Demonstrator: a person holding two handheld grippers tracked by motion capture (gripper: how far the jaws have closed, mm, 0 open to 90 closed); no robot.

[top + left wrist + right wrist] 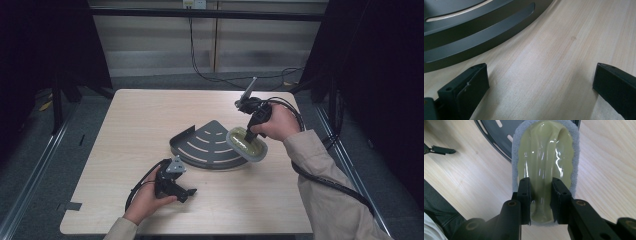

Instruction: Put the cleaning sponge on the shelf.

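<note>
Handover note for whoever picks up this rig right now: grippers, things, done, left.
Right gripper: jaws shut on the raised handle of the scrub brush, held just over the table at the right edge of the dark corner shelf.
Left gripper: jaws open, nothing between them, resting low on the table in front of the shelf.
Done: brush picked up.
Left: probably scrubbing the shelf, possibly with the left gripper steadying it.

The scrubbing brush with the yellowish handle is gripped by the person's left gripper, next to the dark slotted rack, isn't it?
Not quite: the right gripper grips the scrubbing brush, its jaws shut on the yellowish handle, as the right gripper view shows. The left gripper stands open over the table. The brush is indeed beside the dark slotted rack.
</note>
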